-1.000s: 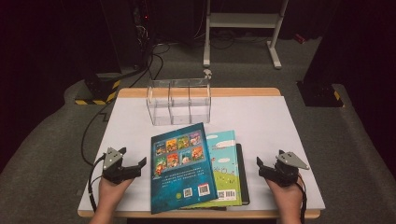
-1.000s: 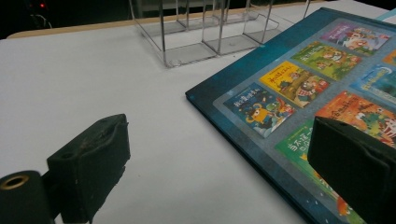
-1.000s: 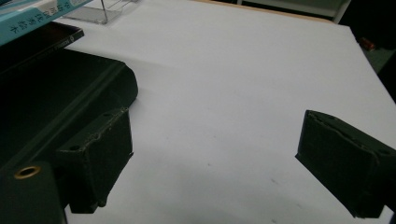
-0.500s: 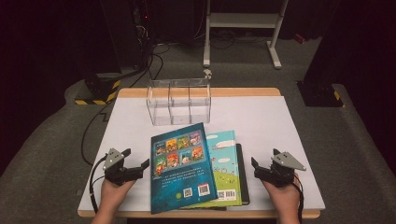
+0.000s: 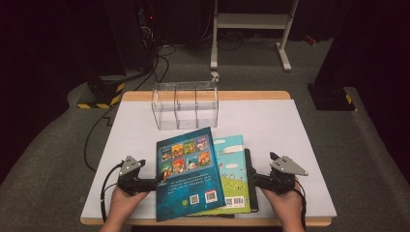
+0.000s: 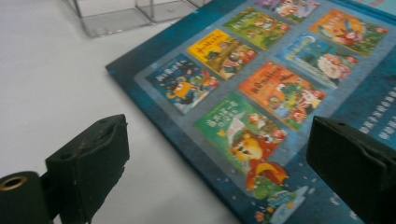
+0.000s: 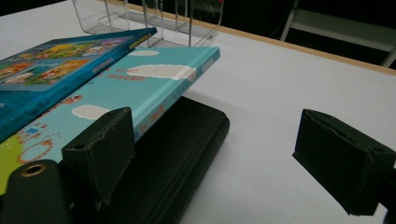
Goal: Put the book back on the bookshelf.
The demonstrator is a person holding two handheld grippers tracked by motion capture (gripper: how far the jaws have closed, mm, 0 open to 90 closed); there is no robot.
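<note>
Black book (image 7: pixel 187 154) under the light-blue book (image 7: pixel 140 93), clearest in right gripper view; both hand-held grippers wide open, empty.

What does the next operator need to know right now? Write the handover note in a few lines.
Left gripper: open and holding nothing, at the left edge of the dark blue book; in the left gripper view one jaw is over the cover, the other over the table.
Right gripper: open and holding nothing, at the right side of the stack, beside the black book at the bottom.
Things: three books stacked near the front edge, dark blue on top, light blue book in the middle. The clear rack stands behind them with no books in it.
Done: no book lifted yet.
Left: probably grip a book and stand it in the rack.
</note>
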